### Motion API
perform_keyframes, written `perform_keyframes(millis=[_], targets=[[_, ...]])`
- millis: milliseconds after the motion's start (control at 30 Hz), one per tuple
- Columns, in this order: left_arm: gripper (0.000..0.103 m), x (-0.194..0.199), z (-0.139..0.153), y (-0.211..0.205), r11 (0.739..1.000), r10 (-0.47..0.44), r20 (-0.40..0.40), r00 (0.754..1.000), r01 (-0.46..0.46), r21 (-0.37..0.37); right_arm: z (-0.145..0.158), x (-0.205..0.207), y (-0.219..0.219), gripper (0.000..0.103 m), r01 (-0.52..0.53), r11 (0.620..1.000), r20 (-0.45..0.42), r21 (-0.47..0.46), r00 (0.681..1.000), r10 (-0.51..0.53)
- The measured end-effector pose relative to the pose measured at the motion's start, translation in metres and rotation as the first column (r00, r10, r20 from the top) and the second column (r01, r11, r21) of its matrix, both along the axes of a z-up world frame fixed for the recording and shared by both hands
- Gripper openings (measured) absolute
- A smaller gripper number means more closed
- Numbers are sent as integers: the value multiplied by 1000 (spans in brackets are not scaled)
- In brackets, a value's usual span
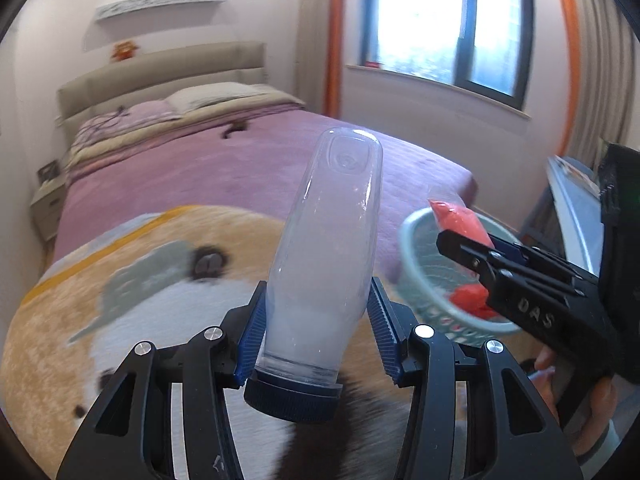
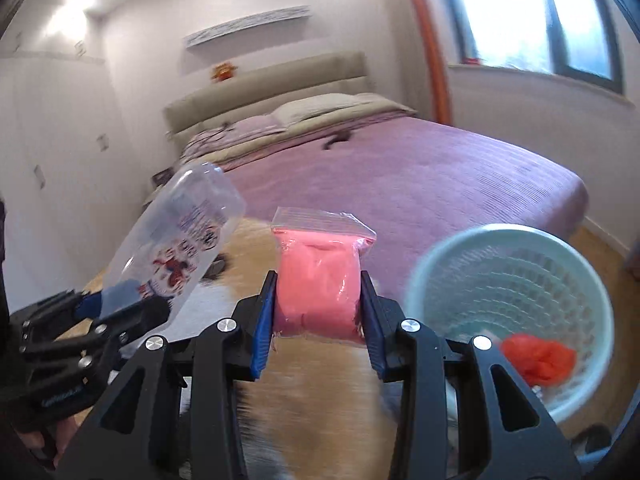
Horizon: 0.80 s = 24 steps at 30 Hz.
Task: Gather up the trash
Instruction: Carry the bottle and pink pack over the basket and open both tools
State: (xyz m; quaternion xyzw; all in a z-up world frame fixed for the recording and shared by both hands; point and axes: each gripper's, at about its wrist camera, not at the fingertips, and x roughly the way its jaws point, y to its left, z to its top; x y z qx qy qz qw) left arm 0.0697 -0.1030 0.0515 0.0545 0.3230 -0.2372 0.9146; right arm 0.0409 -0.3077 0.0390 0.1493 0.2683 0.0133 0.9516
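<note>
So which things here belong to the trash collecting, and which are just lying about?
Part of the job:
- clear bottle in left gripper
- pink bag in right gripper
- basket with red scrap inside

Just lying about:
- bed
- pillows
- animal-print blanket

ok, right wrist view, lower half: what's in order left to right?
left hand-held gripper → clear bottle → pink bag → basket → red bag inside the basket

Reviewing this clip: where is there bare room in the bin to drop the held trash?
Inside the pale green plastic mesh basket, the far and middle floor looks bare; only a crumpled red bag crowds its near right side. The purple bedspread beyond is mostly bare.
</note>
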Motion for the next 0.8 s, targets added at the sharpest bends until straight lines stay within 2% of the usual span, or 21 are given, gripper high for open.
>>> perform_keyframes(millis=[233, 400, 600, 700, 800], targets=[[47, 1, -18, -83, 992, -122, -13, 992, 122, 43, -15, -7, -82, 36, 144, 989, -46, 39, 989, -142], [47, 16, -42, -127, 984, -177, -95, 980, 179, 9, -28, -5, -119, 36, 213, 976, -81, 49, 975, -209], [47, 35, -67, -153, 983, -180, -176, 968, 180, -19, -47, 0, -145, 36, 255, 965, -148, 65, 959, -243], [47, 42, -72, -160, 984, -177, -184, 967, 177, -17, -55, 3, -149, 37, 261, 963, -176, 67, 953, -246], [51, 49, -75, -158, 986, -169, -205, 964, 163, -46, -60, 6, -151, 38, 269, 960, -202, 75, 947, -250]])
